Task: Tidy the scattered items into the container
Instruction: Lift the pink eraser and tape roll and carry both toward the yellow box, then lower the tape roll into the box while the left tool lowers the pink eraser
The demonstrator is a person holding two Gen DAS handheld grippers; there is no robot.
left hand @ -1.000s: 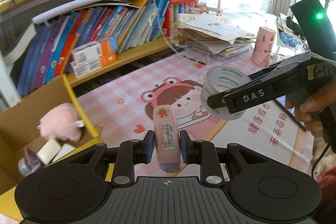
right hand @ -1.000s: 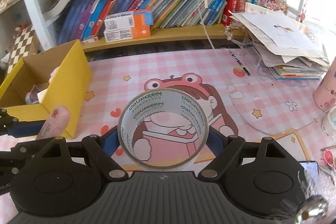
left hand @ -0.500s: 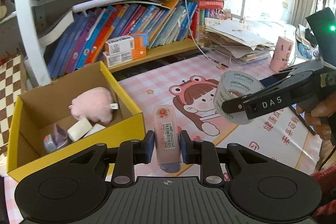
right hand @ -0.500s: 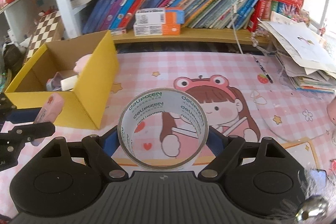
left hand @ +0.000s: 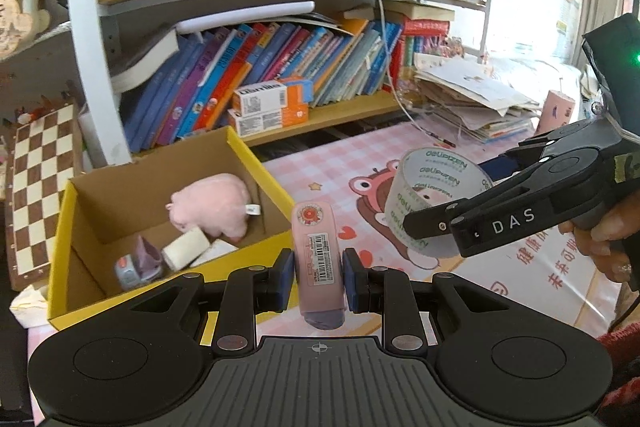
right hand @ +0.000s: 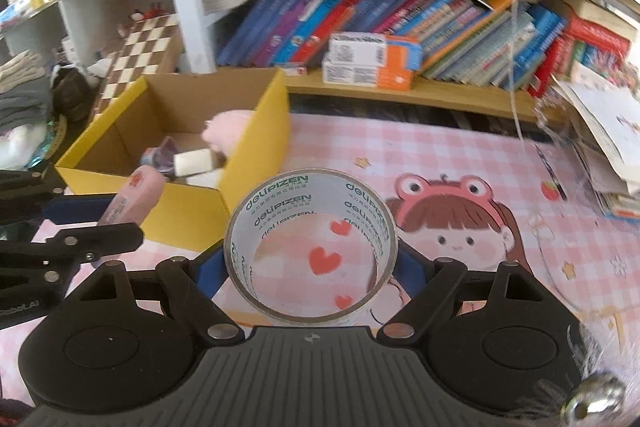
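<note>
My left gripper [left hand: 316,281] is shut on a pink tube [left hand: 318,259] with a barcode label, held upright just in front of the yellow cardboard box [left hand: 256,163]. Inside the box lie a pink plush pig [left hand: 212,203], a white block [left hand: 186,253] and a small purple item [left hand: 138,263]. My right gripper [right hand: 310,263] is shut on a roll of clear tape [right hand: 310,251], held above the pink mat to the right of the box [right hand: 260,131]. The tape roll [left hand: 432,203] and right gripper also show at the right of the left wrist view.
A bookshelf [left hand: 344,111] full of books runs behind the desk, with orange-white cartons [left hand: 272,107] on its lower board. A pile of papers [left hand: 476,103] and a pink cup [left hand: 556,111] stand at the right. A chessboard [left hand: 40,183] leans left of the box.
Both grippers have swung left toward the yellow box, which now shows fully in both views. Each still grips its item.
</note>
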